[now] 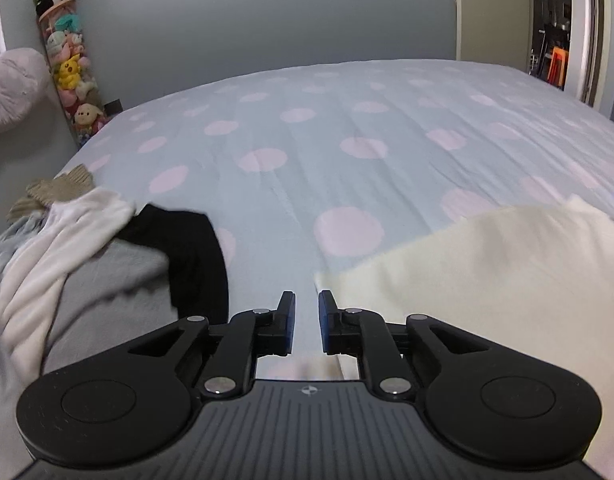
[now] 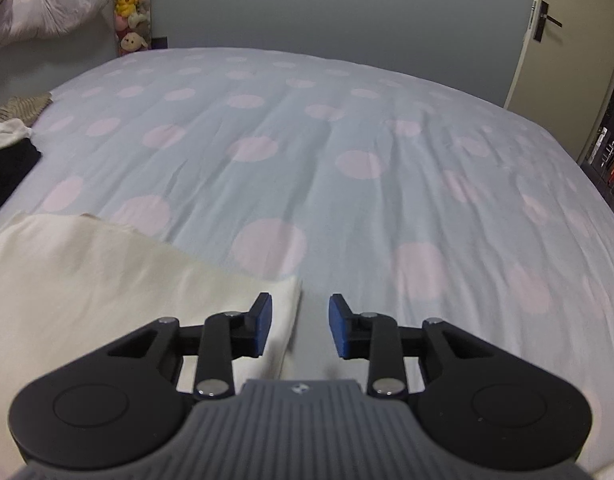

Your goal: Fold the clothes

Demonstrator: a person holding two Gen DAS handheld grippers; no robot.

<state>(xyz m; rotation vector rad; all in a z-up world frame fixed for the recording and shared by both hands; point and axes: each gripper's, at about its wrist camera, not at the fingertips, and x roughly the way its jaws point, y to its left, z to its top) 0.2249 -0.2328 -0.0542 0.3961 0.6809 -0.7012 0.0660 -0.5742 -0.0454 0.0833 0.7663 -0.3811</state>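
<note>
We have one cream cloth (image 1: 487,264) lying flat on the spotted bed (image 1: 347,120), at its near edge. Our left gripper (image 1: 307,322) hovers just off the cloth's left corner with its jaws slightly apart and nothing between them. Our right gripper (image 2: 300,326) stands off the cloth's right corner (image 2: 283,292), jaws wider, also holding nothing.

The cloth looks light, thin and limp, so we judge it will sag and drag on the bed unless we lift it at two points. The corners or the near hem seem the best places to pinch.

Beside the cloth, to its left, sits one pile (image 1: 67,260) of unfolded clothes: we count a white piece, a black one, a grey one and a tan knit, though more may be hidden underneath.
</note>
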